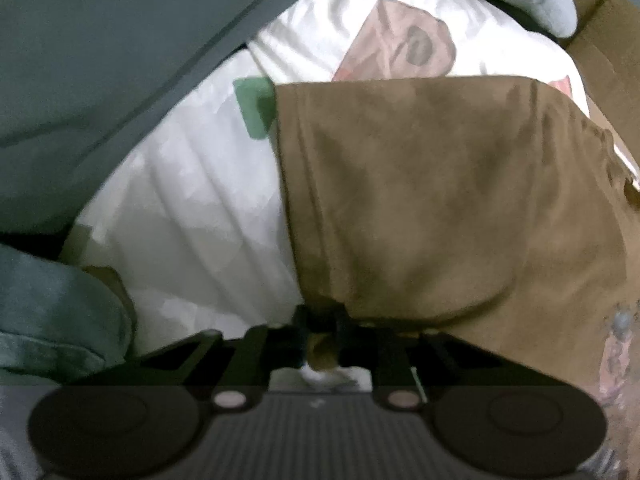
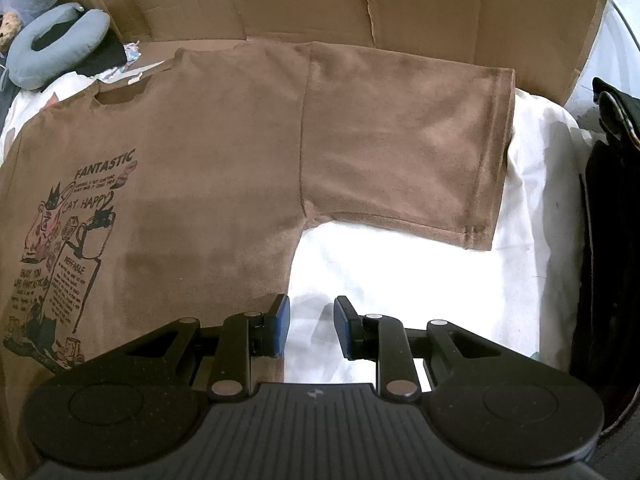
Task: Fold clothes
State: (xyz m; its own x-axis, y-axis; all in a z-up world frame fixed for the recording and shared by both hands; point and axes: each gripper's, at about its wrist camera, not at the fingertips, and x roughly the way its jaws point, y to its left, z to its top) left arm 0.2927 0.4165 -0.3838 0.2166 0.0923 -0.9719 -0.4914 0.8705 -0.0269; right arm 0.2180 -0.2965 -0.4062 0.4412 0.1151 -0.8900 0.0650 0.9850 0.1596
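Two views show one brown shirt spread flat on a white sheet, print side up. Cardboard panels stand behind it from 10 to 2 o'clock; what they hold I cannot tell. Readable on the print at 9 o'clock: "FANTASTIC", "CAT HAPPY", "ENJOY YOU LIFE FANTASTIC"; the smaller lines are illegible. The right gripper has its blue pads apart, with nothing between them, over bare sheet at the shirt's edge below the sleeve. The left gripper is nearly pressed together, pinching a fold of brown fabric at 6 o'clock. Only the left view shows a green patch at the other sleeve's edge. Only the right view shows a neck pillow's full curve at 10 o'clock.
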